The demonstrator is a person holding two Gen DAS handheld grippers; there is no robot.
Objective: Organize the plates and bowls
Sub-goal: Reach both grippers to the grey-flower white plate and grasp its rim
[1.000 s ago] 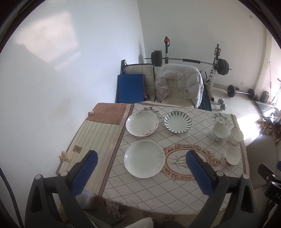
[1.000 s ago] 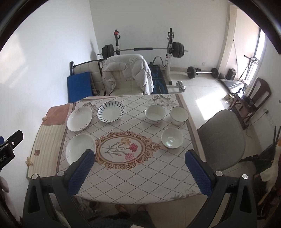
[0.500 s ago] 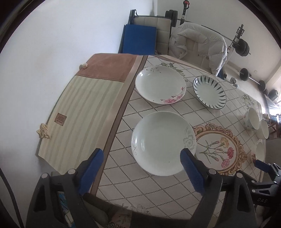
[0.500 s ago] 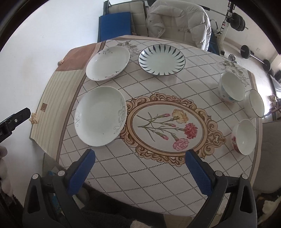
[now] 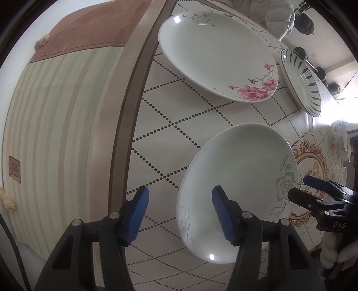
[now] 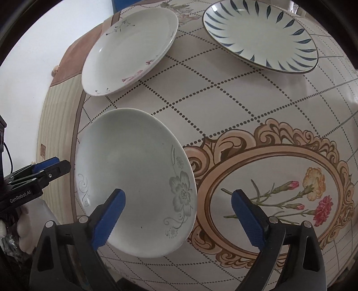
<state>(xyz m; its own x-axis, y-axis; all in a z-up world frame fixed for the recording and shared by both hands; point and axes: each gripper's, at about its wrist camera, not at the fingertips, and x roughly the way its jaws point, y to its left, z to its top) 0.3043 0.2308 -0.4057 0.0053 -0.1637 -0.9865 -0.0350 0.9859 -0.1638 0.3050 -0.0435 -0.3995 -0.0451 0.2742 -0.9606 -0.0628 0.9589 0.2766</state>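
Note:
A white plate with grey flowers (image 5: 241, 179) lies nearest on the table; it also shows in the right wrist view (image 6: 134, 179). My left gripper (image 5: 180, 212) is open and straddles its left rim. My right gripper (image 6: 177, 218) is open and straddles its right rim. Beyond lie a white plate with pink flowers (image 5: 214, 53), also in the right wrist view (image 6: 129, 49), and a blue-striped plate (image 6: 261, 33), also in the left wrist view (image 5: 302, 82). A flowered bowl (image 5: 339, 136) stands at the far right.
The table (image 6: 246, 100) has a checked cloth with a flower medallion (image 6: 279, 192). A striped mat (image 5: 56, 125) hangs over its left end by the white wall. A white jacket on a chair (image 5: 268, 11) and weights lie behind.
Both grippers have dropped low and moved in close to the grey-flowered plate, one at each side of it. The plates have not moved.

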